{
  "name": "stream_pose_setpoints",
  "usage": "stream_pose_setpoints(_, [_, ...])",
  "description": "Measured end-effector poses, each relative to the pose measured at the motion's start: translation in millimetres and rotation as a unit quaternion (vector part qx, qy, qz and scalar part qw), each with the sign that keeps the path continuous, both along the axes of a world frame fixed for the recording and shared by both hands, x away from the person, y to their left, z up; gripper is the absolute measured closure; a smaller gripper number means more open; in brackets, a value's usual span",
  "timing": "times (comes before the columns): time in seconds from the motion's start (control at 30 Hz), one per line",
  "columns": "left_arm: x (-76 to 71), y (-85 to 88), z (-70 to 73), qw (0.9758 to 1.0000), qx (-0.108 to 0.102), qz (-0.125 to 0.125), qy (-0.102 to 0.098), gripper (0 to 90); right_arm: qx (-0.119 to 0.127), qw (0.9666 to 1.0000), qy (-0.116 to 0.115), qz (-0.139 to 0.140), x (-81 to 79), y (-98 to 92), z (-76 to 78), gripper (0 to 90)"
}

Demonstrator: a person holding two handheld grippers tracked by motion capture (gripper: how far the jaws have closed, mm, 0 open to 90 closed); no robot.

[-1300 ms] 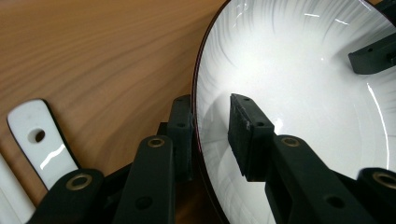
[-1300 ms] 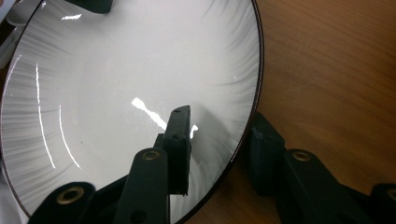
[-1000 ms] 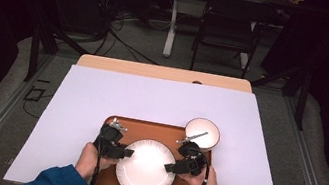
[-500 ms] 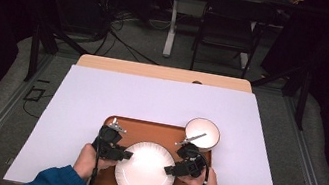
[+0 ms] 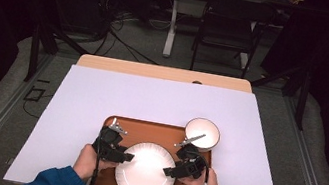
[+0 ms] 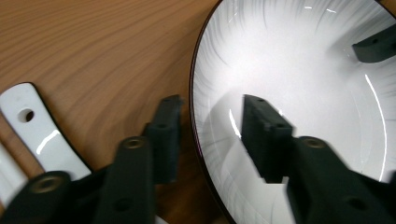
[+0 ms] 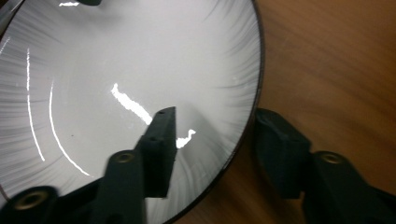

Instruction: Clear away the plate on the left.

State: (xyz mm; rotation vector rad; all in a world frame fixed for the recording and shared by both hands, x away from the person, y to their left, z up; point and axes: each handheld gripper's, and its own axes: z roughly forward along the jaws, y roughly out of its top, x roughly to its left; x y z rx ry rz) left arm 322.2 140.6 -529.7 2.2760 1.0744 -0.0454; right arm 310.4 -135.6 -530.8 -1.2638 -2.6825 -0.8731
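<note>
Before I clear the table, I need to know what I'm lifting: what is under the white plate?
The white plate rests on a brown wooden tray, which lies on a white sheet covering the table. Whether anything lies between plate and tray cannot be seen, because the plate covers that spot.

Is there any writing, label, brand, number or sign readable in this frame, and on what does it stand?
None can be read. The plate, the bowl, the wooden tray and the white sheet on the table bear no print, and neither does the white handle in the left gripper view. No lettering can be made out on the gear in the dark background.
</note>
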Motion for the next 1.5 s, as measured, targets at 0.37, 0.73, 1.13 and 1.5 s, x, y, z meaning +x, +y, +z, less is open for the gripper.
stream_pose_setpoints(0.37, [-14.0, 22.8, 28.6, 0.9974, 0.011, -0.005, -0.07, 15.1, -0.02, 0.9949, -0.098, 0.018, -15.6, -29.3, 27.8, 0.0])
stream_pose_setpoints(0.73, [-24.0, 71.6, 34.7, 0.9939, 0.016, 0.046, -0.099, 11.5, -0.025, 0.9898, -0.138, -0.028, -29.3, -80.4, 38.2, 0.0])
stream_pose_setpoints(1.13, [-30.6, 100.4, 30.4, 0.991, 0.037, 0.073, -0.106, 9.4, -0.051, 0.9854, -0.151, -0.059, -42.2, -118.3, 34.2, 0.0])
stream_pose_setpoints(1.5, [-34.6, 125.6, 24.7, 0.9877, 0.05, 0.103, -0.107, 8.2, -0.051, 0.9838, -0.146, -0.091, -48.4, -149.1, 27.4, 0.0])
